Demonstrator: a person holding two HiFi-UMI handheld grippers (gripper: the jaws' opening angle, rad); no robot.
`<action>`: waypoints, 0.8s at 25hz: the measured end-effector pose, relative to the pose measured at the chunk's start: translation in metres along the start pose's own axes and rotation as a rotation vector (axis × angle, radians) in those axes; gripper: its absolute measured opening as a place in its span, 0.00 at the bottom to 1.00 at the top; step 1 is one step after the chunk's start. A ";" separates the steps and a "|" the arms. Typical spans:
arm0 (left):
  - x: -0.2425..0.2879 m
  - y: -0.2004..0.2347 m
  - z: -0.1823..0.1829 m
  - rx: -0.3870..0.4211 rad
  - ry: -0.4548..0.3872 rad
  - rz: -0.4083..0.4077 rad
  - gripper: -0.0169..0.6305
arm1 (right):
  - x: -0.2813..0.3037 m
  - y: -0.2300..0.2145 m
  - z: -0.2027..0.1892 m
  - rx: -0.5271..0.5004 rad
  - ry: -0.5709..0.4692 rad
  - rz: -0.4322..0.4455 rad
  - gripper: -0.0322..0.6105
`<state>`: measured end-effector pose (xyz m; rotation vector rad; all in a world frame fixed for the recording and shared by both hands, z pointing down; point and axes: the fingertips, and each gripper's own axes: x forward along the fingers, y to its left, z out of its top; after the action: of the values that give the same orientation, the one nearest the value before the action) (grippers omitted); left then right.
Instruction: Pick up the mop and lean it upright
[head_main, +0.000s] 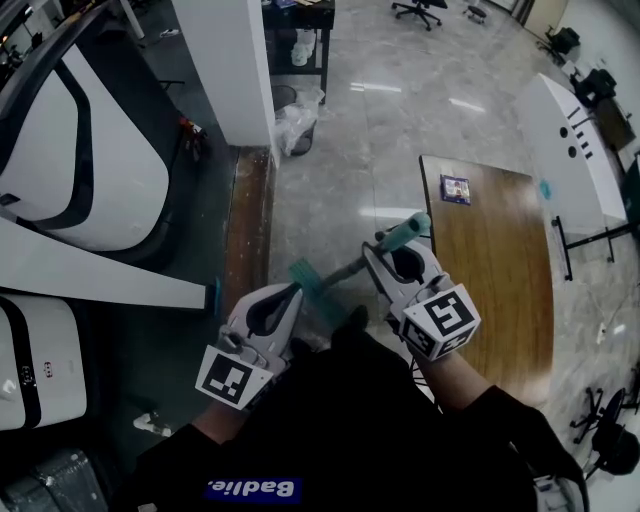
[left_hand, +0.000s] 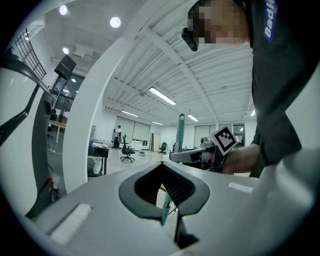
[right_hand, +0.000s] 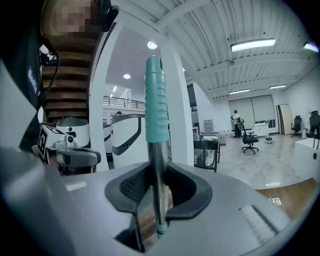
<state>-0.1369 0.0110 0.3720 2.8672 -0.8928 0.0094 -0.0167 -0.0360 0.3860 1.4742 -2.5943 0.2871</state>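
The mop (head_main: 408, 232) is off the floor at its upper end, standing near upright in the right claw (head_main: 383, 248), which pinches the bare metal shaft (right_hand: 158, 165) just under the ribbed teal grip (right_hand: 156, 100). In the head view the shaft slants from that grip down toward 8 o'clock, ending at a teal part (head_main: 303, 272) low by the floor, just past the tip of the left claw (head_main: 297, 290). The left claw's jaws sit drawn together with nothing pressed between the pads; only a thin teal-tipped stretch of the mop shows through the slot beneath them.

The mop looks light and stiff: a thin tube that should not bend, long enough to swing from a high hold. The polished metal is probably slippery, so it may slide or spin in a loose pinch. The ribbed grip would likely give a surer bite. A second hold lower on the shaft by the left claw would steady the bottom end.

For leaning, the wooden bench (head_main: 500, 260) lies at 3 o'clock of the right claw and a white pillar (head_main: 225, 70) at 11 o'clock
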 end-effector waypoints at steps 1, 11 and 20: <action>0.003 0.005 0.000 0.000 0.000 0.005 0.05 | 0.007 -0.001 0.003 -0.003 -0.004 0.007 0.21; 0.049 0.066 0.014 0.025 0.002 0.140 0.06 | 0.084 -0.043 0.017 -0.018 -0.004 0.140 0.21; 0.141 0.110 0.045 0.063 -0.010 0.272 0.05 | 0.136 -0.114 0.036 -0.038 -0.014 0.309 0.21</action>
<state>-0.0851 -0.1644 0.3481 2.7798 -1.2985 0.0519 0.0111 -0.2145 0.3914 1.0633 -2.8175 0.2585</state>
